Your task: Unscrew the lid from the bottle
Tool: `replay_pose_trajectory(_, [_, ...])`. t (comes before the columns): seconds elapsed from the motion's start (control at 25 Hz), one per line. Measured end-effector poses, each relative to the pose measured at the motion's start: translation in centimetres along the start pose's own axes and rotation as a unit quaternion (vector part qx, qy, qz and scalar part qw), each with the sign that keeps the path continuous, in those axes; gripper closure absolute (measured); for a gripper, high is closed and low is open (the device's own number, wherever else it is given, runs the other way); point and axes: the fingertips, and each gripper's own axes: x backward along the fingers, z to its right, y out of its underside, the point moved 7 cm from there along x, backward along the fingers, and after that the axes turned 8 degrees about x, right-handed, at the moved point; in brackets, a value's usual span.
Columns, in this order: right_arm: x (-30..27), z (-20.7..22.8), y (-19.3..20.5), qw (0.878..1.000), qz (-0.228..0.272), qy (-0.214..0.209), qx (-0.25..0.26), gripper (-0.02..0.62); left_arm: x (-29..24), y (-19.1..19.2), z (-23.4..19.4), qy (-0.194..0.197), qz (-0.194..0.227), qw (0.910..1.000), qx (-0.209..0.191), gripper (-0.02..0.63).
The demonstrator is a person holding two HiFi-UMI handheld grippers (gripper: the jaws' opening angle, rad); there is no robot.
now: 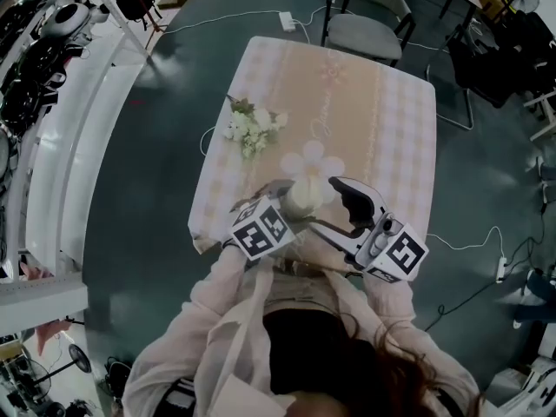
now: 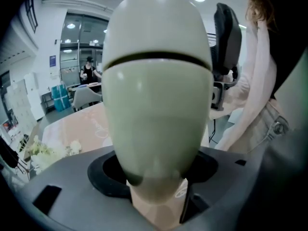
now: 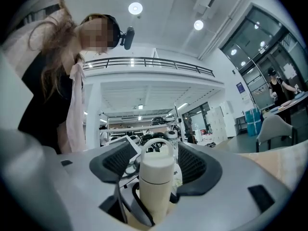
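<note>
Left fingers [image 2: 102, 171] clamped on the bottle [image 2: 156, 109], low on its body. The pads press both sides and the body fills the left gripper view. Right fingers [image 3: 193, 165] are apart, one on each side of the lid [image 3: 156, 167], with a clear gap on both sides and no contact yet.

The bottle [image 1: 304, 198] is at the near edge of the worktop [image 1: 382, 120], right in front of the person. The flowers [image 1: 252, 129] lie beyond the bottle and to its left, well apart from it. Can't tell if the bottle's base rests on the worktop or is lifted.

Key relation:
- **Axis:** the bottle's long axis runs upright in the right gripper view, lid end up, with the loop handle [image 3: 155, 146] on top.
- **Height:** the lid sits level with the right pads, already inside the opening.
- **Roles:** the right hand is the one at the lid; the left hand is lower on the bottle and acts as the anchor.

Judgement: the lid looks to be still on and the unscrewing not yet started. The next move likely needs the right fingers to close straight in on the lid and then turn about the upright axis while the left keeps the body from spinning. Risk: a pad catching the loop handle instead of the lid wall.
</note>
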Motion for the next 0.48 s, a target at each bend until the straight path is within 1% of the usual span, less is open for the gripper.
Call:
replay_pose_trajectory(0.08, [-0.3,-0.1,0.4,1.0,-0.01,0.006,-0.009,0.284,-0.1,0.1,0.0,-0.009,-0.001,0.9999,0.013,0.29])
replay_pose_trajectory(0.2, [-0.7,-0.2,1.1,0.999,-0.035,0.015,-0.02,0.284,-0.2,0.1,0.6,-0.007,0.002,0.9999,0.013,0.29])
replay_pose_trajectory(0.32, [-0.9,-0.6,1.5,0.998,-0.055,0.006,-0.016,0.29,-0.3,0.0,1.4,-0.002,0.004,1.0,0.009,0.29])
replay_pose_trajectory(0.36, [-0.9,-0.6,1.6,0.998,-0.058,0.002,-0.013,0.303,-0.4,0.0,1.5,0.002,0.004,1.0,0.006,0.29])
replay_pose_trajectory(0.4, [-0.9,-0.6,1.6,0.998,-0.059,-0.002,-0.009,0.331,-0.4,-0.1,1.7,0.006,0.004,1.0,0.002,0.29])
replay_pose_trajectory(0.48, [-0.8,-0.5,1.5,0.998,-0.057,-0.016,-0.002,0.321,-0.5,-0.2,1.8,0.018,0.004,0.9998,-0.004,0.29])
